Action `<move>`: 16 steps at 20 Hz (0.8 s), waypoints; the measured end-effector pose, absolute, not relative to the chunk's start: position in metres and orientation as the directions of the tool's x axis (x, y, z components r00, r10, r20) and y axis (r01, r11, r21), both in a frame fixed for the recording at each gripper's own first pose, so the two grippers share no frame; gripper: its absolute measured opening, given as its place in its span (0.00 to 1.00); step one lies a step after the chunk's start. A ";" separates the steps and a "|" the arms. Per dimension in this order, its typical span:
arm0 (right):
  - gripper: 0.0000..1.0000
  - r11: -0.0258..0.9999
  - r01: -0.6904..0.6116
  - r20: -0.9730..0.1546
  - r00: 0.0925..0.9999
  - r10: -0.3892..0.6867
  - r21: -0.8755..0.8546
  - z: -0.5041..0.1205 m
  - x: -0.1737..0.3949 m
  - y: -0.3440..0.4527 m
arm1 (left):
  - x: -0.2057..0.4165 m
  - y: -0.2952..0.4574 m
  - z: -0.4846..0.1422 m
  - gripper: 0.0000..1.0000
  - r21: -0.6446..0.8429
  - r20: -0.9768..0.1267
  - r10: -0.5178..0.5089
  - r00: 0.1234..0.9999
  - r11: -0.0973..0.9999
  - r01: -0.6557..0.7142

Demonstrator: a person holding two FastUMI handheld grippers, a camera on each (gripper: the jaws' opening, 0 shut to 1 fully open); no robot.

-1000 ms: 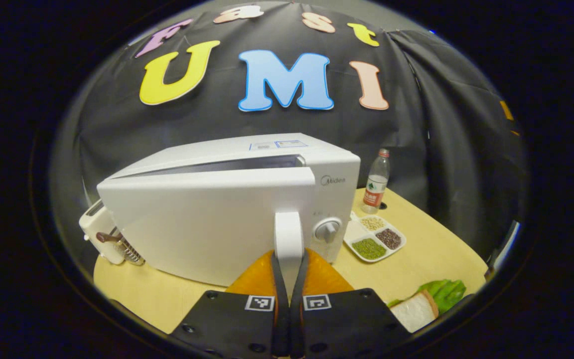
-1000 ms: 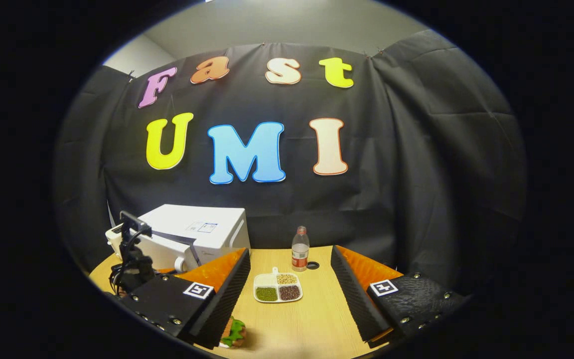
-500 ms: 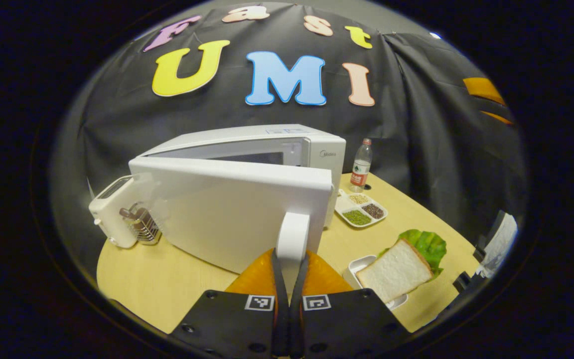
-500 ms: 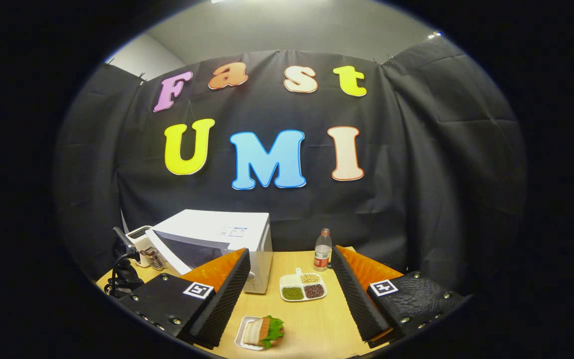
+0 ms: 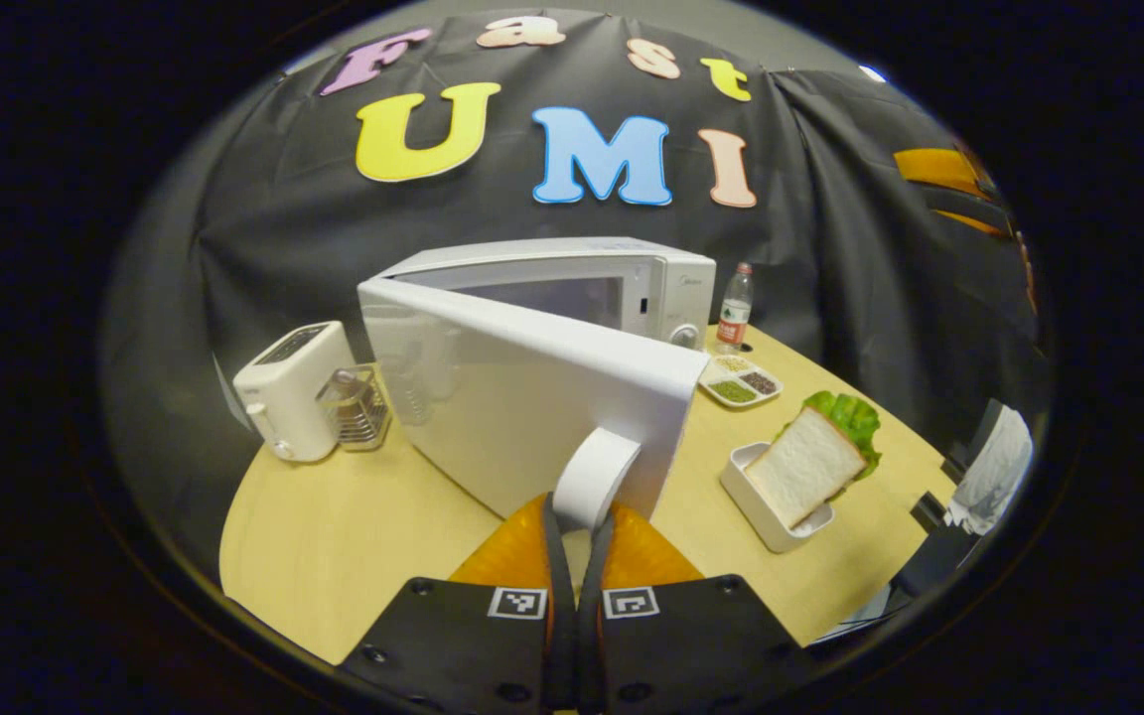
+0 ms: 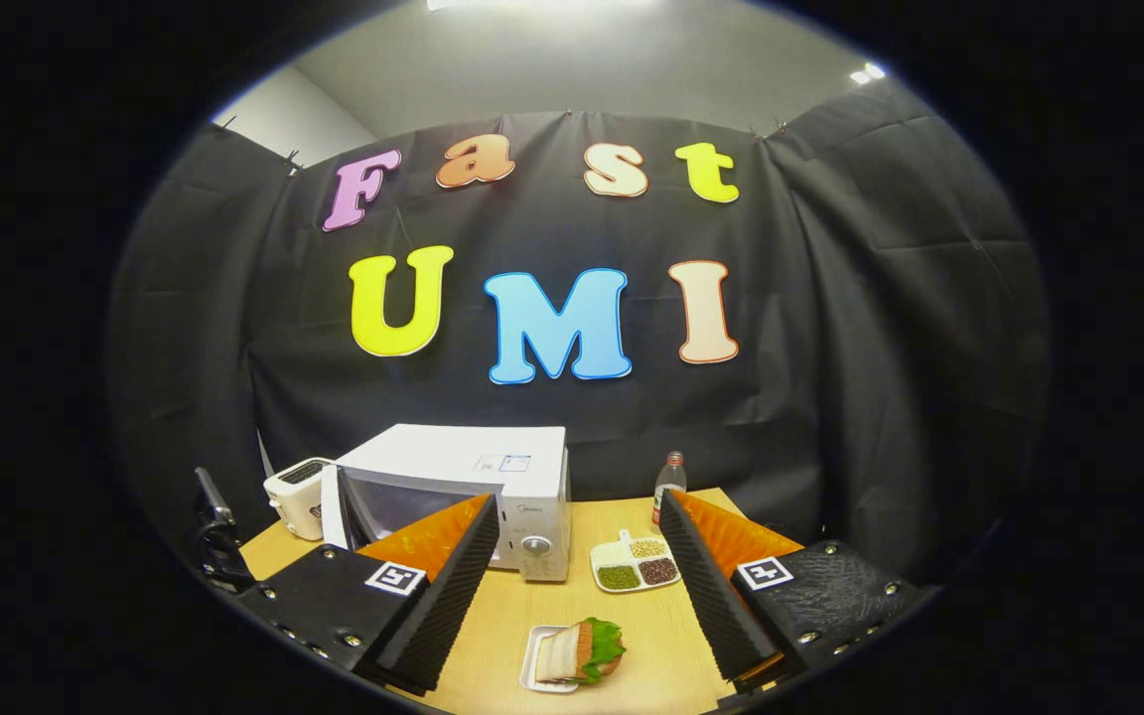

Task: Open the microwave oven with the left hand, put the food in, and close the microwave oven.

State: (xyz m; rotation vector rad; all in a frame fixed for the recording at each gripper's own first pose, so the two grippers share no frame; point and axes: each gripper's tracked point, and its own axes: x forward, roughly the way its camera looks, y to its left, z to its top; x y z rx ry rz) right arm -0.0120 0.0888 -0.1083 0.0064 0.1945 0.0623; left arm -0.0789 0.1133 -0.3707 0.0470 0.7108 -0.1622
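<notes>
Left claw point(image 5: 572, 536) clamps door handle point(image 5: 594, 475); microwave point(image 5: 572, 288) door ajar.

A toaster point(image 5: 292, 392) is seen at nine o'clock on the table point(image 5: 334, 556), with a metal rack point(image 5: 358, 407) touching its right side. A bottle point(image 5: 733, 310) stands upright at two o'clock near the wall. A divided tray point(image 5: 741, 382) of grains is placed just in front of the bottle.

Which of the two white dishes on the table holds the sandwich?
The plain dish nearest the right gripper holds the sandwich; the divided tray holds beans.
</notes>
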 end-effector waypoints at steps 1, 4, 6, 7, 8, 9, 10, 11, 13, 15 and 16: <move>0.98 0.998 -0.062 -0.192 0.979 0.063 0.015 -0.108 -0.013 0.093 | -0.087 0.128 -0.371 0.08 0.000 -0.657 -0.115 0.745 0.988 0.153; 0.98 0.997 -0.071 -0.185 0.980 0.073 0.019 -0.108 -0.017 0.109 | -0.108 0.174 -0.365 0.07 0.022 -0.664 -0.066 0.745 0.994 0.108; 0.98 0.997 -0.081 -0.182 0.980 0.082 0.010 -0.108 -0.018 0.119 | -0.117 0.199 -0.364 0.07 0.028 -0.668 -0.054 0.743 0.995 0.098; 0.98 0.996 -0.087 -0.182 0.980 0.086 0.004 -0.107 -0.018 0.124 | -0.120 0.210 -0.364 0.07 0.035 -0.670 -0.053 0.741 0.994 0.102; 0.98 0.996 -0.093 -0.183 0.979 0.091 0.000 -0.108 -0.017 0.129 | -0.122 0.221 -0.363 0.07 0.045 -0.670 -0.048 0.741 0.993 0.105; 0.98 0.995 -0.099 -0.182 0.978 0.097 -0.002 -0.106 -0.017 0.134 | -0.124 0.232 -0.363 0.07 0.053 -0.670 -0.041 0.741 0.993 0.103; 0.98 0.995 -0.104 -0.180 0.978 0.101 -0.005 -0.105 -0.016 0.138 | -0.127 0.243 -0.362 0.07 0.054 -0.671 -0.036 0.741 0.994 0.098; 0.98 0.994 -0.108 -0.179 0.978 0.105 -0.007 -0.104 -0.016 0.142 | -0.128 0.253 -0.362 0.07 0.054 -0.670 -0.032 0.742 0.994 0.092; 0.98 0.993 -0.116 -0.184 0.977 0.111 -0.015 -0.105 -0.016 0.149 | -0.131 0.274 -0.360 0.07 0.056 -0.667 -0.021 0.745 0.995 0.078; 0.98 0.992 -0.121 -0.193 0.974 0.115 -0.020 -0.106 -0.015 0.153 | -0.132 0.291 -0.361 0.07 0.049 -0.665 -0.020 0.746 0.996 0.071; 0.98 0.992 -0.122 -0.199 0.973 0.115 -0.021 -0.108 -0.016 0.155 | -0.134 0.295 -0.360 0.07 0.039 -0.663 -0.027 0.748 0.997 0.070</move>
